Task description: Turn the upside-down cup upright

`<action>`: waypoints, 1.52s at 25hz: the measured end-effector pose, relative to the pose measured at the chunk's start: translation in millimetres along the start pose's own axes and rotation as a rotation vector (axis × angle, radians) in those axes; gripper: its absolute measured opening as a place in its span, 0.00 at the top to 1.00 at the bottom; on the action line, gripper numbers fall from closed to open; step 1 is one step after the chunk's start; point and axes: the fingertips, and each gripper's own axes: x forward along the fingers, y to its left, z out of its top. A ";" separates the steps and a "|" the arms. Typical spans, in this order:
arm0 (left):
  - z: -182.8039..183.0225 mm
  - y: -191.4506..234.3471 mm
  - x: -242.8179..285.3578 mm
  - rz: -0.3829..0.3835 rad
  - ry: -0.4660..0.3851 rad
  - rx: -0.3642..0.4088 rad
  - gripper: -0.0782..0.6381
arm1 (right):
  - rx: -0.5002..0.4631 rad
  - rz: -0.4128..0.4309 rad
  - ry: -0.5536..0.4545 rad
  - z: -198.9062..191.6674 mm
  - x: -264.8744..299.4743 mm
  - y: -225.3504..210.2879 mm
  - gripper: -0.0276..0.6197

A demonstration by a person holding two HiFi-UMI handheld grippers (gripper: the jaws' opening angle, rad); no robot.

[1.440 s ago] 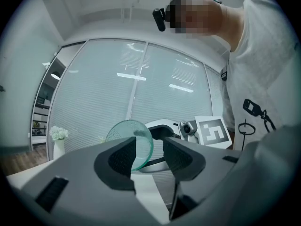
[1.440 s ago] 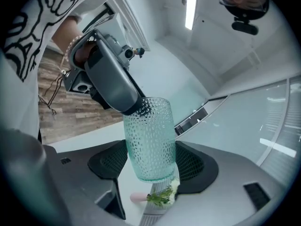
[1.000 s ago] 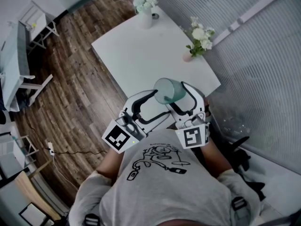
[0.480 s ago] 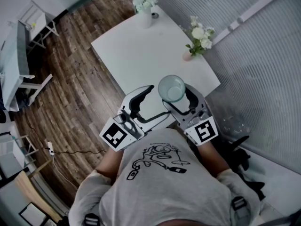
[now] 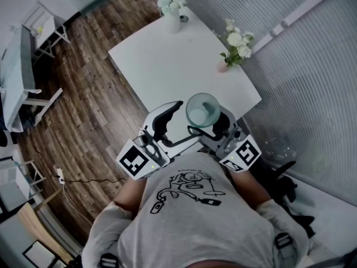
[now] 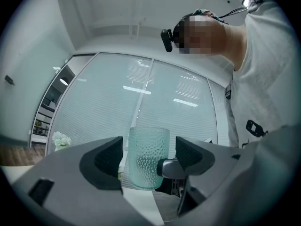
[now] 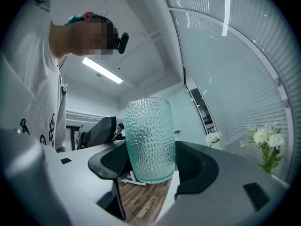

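A pale green dimpled glass cup (image 5: pixel 202 109) hangs above the near edge of the white table (image 5: pixel 167 66), its mouth facing up at the head camera. My right gripper (image 5: pixel 211 121) is shut on it. In the right gripper view the cup (image 7: pixel 149 140) stands upright with both dark pads (image 7: pixel 193 166) pressed on its lower half. My left gripper (image 5: pixel 184 117) sits just left of it with its jaws opening. In the left gripper view the cup (image 6: pixel 148 157) shows in the gap, and the pads (image 6: pixel 109 159) stand off it on both sides.
A white vase of white flowers (image 5: pixel 172 10) stands at the table's far corner, with a small round object (image 5: pixel 184 19) beside it. A small vase of flowers (image 5: pixel 234 49) is at the right edge by the window blinds. Wooden floor (image 5: pixel 83 94) lies to the left, and a dark chair (image 5: pixel 279 175) to the right.
The right gripper rolled, swinging the cup from lying tilted on its side to mouth-up. The left gripper's jaws came off the cup and spread wider.
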 end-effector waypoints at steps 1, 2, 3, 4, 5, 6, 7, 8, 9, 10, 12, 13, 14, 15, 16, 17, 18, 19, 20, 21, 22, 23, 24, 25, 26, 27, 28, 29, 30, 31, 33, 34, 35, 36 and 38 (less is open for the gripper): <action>0.9 -0.4 -0.3 -0.001 -0.002 0.000 0.41 | 0.000 0.004 0.001 0.1 0.3 1.2 0.44; 1.1 -0.9 -0.5 -0.001 -0.002 0.001 0.41 | 0.001 0.007 0.002 0.1 0.1 1.8 0.44; 0.3 -1.3 -0.6 -0.001 0.001 0.003 0.41 | 0.001 0.009 0.002 -0.2 -0.5 1.9 0.44; -1.5 -1.4 -0.8 -0.001 0.008 0.005 0.41 | 0.002 0.011 0.003 -0.8 -1.2 1.6 0.44; -3.5 -1.1 -0.9 0.000 0.016 0.007 0.41 | 0.001 0.013 0.005 -1.8 -1.8 1.2 0.44; -5.1 -0.5 -0.8 0.001 0.024 0.010 0.41 | -0.001 0.015 0.008 -2.9 -2.1 1.1 0.44; -6.1 0.3 -0.7 0.003 0.031 0.013 0.41 | -0.003 0.016 0.011 -3.9 -2.3 1.1 0.44; -6.8 1.2 -0.4 0.005 0.036 0.017 0.41 | -0.006 0.018 0.014 -4.8 -2.4 1.3 0.44; -7.5 2.1 0.1 0.006 0.041 0.019 0.41 | -0.007 0.020 0.016 -5.8 -2.6 1.6 0.44; -8.6 2.9 0.5 0.007 0.047 0.019 0.41 | -0.006 0.021 0.018 -7.0 -3.1 1.9 0.44; -11.3 4.2 1.1 0.008 0.057 0.011 0.41 | -0.007 0.022 0.024 -9.8 -4.0 2.6 0.44; -12.5 4.6 1.0 0.007 0.058 0.002 0.41 | -0.008 0.023 0.027 -11.1 -4.1 3.1 0.44; -13.4 4.7 0.9 0.004 0.058 -0.009 0.41 | -0.012 0.023 0.029 -12.1 -4.2 3.6 0.44; -14.2 4.7 1.1 0.001 0.057 -0.015 0.41 | -0.017 0.024 0.031 -13.0 -4.2 4.2 0.44; -15.3 4.4 1.6 -0.001 0.059 -0.017 0.41 | -0.023 0.026 0.033 -13.8 -4.4 4.6 0.44; -16.9 4.1 2.2 -0.001 0.063 -0.017 0.41 | -0.027 0.028 0.039 -15.1 -4.9 4.9 0.44; -18.7 3.9 2.7 -0.002 0.070 -0.017 0.41 | -0.030 0.029 0.047 -17.1 -5.6 4.9 0.44; -20.6 3.8 3.0 -0.002 0.076 -0.017 0.41 | -0.031 0.030 0.055 -19.2 -6.3 4.5 0.44; -22.4 3.8 3.1 -0.002 0.081 -0.016 0.41 | -0.031 0.028 0.061 -21.2 -6.8 3.8 0.44; -23.9 3.9 3.1 -0.003 0.084 -0.016 0.41 | -0.027 0.026 0.063 -22.6 -7.1 3.2 0.44; -25.4 4.0 3.0 -0.003 0.086 -0.015 0.41 | -0.021 0.022 0.062 -23.8 -7.4 2.7 0.44; -27.0 4.0 2.9 -0.004 0.088 -0.015 0.41 | -0.016 0.021 0.063 -25.3 -7.8 2.3 0.44; -28.9 4.2 2.8 -0.005 0.093 -0.016 0.41 | -0.016 0.023 0.067 -27.6 -8.4 2.1 0.44; -30.9 4.7 2.8 -0.005 0.097 -0.016 0.41 | -0.019 0.026 0.073 -30.2 -9.0 1.7 0.44; -32.9 5.2 2.7 -0.004 0.101 -0.014 0.41 | -0.020 0.028 0.078 -32.5 -9.3 1.0 0.44; -35.2 5.7 2.6 -0.003 0.105 -0.013 0.41 | -0.019 0.027 0.082 -34.6 -9.3 0.4 0.44; -38.1 6.0 2.1 -0.002 0.110 -0.013 0.41 | -0.013 0.025 0.083 -36.3 -9.3 -0.2 0.44; -41.6 6.0 1.4 -0.002 0.115 -0.017 0.41 | -0.005 0.022 0.083 -37.9 -9.5 -0.6 0.44; -45.1 6.1 0.7 -0.002 0.120 -0.023 0.41 | 0.001 0.020 0.086 -40.2 -9.8 -0.9 0.44; -48.4 6.7 0.2 -0.002 0.123 -0.027 0.41 | 0.003 0.021 0.094 -43.2 -9.9 -1.3 0.44; -54.9 8.6 0.0 -0.003 0.130 -0.026 0.41 | -0.002 0.027 0.110 -49.5 -9.3 -2.4 0.44; -58.0 9.1 0.0 -0.003 0.133 -0.026 0.41 | -0.004 0.029 0.118 -52.6 -9.2 -2.8 0.44; -61.3 9.5 -0.2 -0.003 0.136 -0.028 0.41 | -0.006 0.030 0.126 -55.9 -9.5 -3.4 0.44; -64.7 9.9 -0.3 -0.003 0.140 -0.029 0.42 | -0.006 0.031 0.131 -59.0 -10.0 -4.2 0.44; -72.2 10.9 0.4 -0.002 0.147 -0.028 0.43 | -0.004 0.033 0.136 -64.9 -11.2 -7.0 0.44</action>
